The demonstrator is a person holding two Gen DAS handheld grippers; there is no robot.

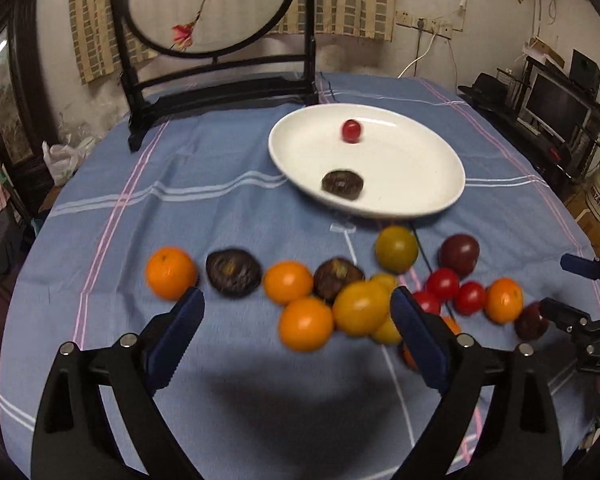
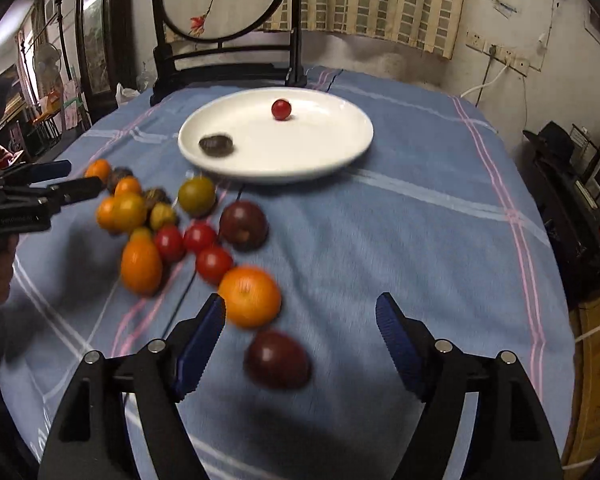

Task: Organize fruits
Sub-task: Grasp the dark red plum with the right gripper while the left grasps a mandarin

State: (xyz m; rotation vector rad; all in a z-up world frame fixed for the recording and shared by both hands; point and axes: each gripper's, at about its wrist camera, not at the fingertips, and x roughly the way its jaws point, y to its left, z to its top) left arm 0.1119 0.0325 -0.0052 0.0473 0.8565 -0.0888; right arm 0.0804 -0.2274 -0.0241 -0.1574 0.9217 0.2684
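On the white plate (image 2: 340, 148): one red cherry tomato (image 2: 281, 109), one dark wrinkled fruit (image 2: 216, 145). Loose on the blue-clothed worktop (image 2: 400, 240) before it: three more red tomatoes (image 2: 198, 237), several oranges (image 2: 250, 296); exact total blurred. Left gripper (image 1: 298, 312) and right gripper (image 2: 300, 316) both released, empty.

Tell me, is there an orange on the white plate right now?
No, the white plate holds only a small red tomato and a dark wrinkled fruit; the oranges lie on the cloth.

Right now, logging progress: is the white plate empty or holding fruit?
Holding fruit: the white plate carries a red tomato and a dark fruit.
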